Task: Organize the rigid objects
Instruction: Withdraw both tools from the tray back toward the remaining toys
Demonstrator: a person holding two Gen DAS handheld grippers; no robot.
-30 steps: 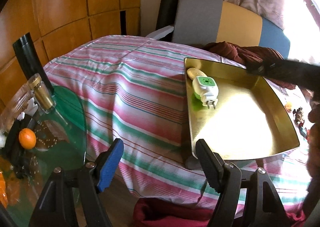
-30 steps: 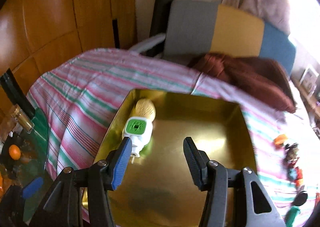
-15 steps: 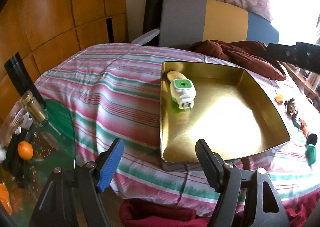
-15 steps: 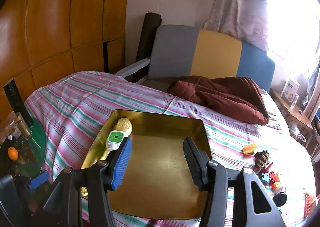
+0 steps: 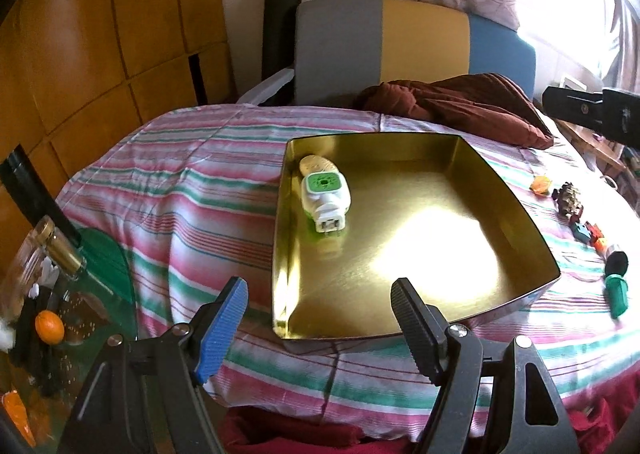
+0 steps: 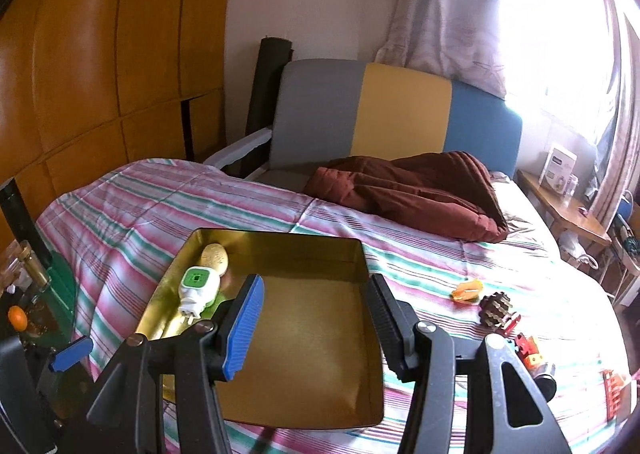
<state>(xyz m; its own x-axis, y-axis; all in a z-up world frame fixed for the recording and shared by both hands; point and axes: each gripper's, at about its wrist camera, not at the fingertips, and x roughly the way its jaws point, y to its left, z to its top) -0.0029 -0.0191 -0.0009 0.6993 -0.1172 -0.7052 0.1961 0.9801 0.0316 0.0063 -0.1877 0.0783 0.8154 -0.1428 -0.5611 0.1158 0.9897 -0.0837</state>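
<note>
Right wrist view: both grippers, right (image 6: 316, 318) and left (image 5: 320, 318), gape empty; the pinecone (image 6: 496, 308), likely light and brittle, suits a gentle mid-body pinch.

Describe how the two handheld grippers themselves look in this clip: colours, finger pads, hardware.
Both match: the left gripper and right gripper have matte black angular frames with triangular cut-outs and silver pivot screws. Each carries one ribbed blue pad and one ribbed black pad facing it. No cables, sleeves or printed markings are visible.
</note>
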